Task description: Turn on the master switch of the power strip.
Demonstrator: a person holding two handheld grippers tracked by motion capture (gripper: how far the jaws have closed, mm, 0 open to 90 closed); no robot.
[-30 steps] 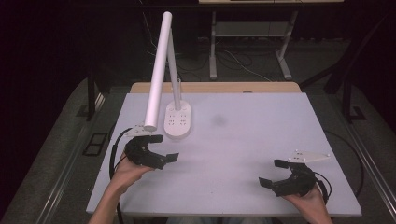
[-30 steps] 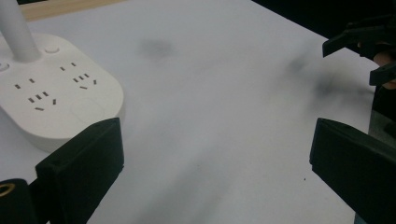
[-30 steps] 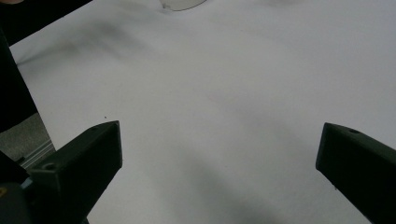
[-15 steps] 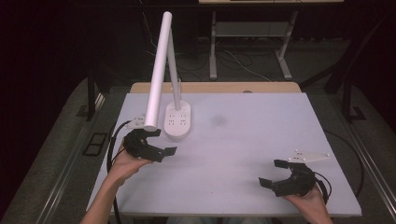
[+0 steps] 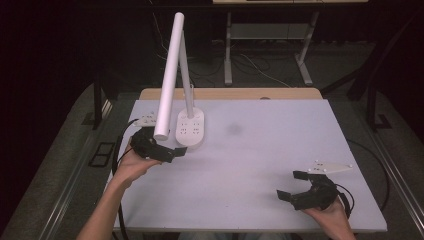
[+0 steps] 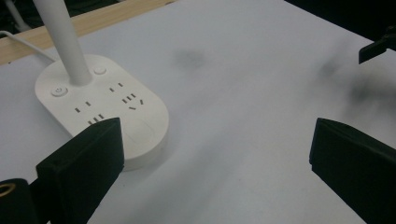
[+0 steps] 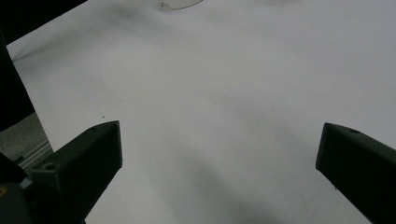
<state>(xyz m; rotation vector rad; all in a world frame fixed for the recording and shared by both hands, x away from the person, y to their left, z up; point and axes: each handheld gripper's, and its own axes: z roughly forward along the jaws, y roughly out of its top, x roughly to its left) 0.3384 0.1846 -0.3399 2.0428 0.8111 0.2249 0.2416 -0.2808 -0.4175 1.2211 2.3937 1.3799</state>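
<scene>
A white desk lamp stands at the back left of the table, its oval base (image 5: 190, 128) carrying sockets and buttons, its long tube head (image 5: 169, 75) slanting toward me. My left gripper (image 5: 176, 151) is open, held just in front of and left of the base. In the left gripper view the base (image 6: 100, 107) lies beyond the left jaw, with the lamp stem (image 6: 65, 39) rising from it. My right gripper (image 5: 292, 185) rests open near the front right of the table, nothing between its jaws.
The table top (image 5: 260, 150) is a pale grey sheet with a faint dark smudge (image 5: 233, 129) near the middle. A wooden strip (image 5: 230, 93) runs along the far edge. Black cables trail off the left side. Table legs and wires stand on the floor behind.
My left gripper has moved away from me and a little right, up to the front of the lamp base. The right gripper has stayed put.
</scene>
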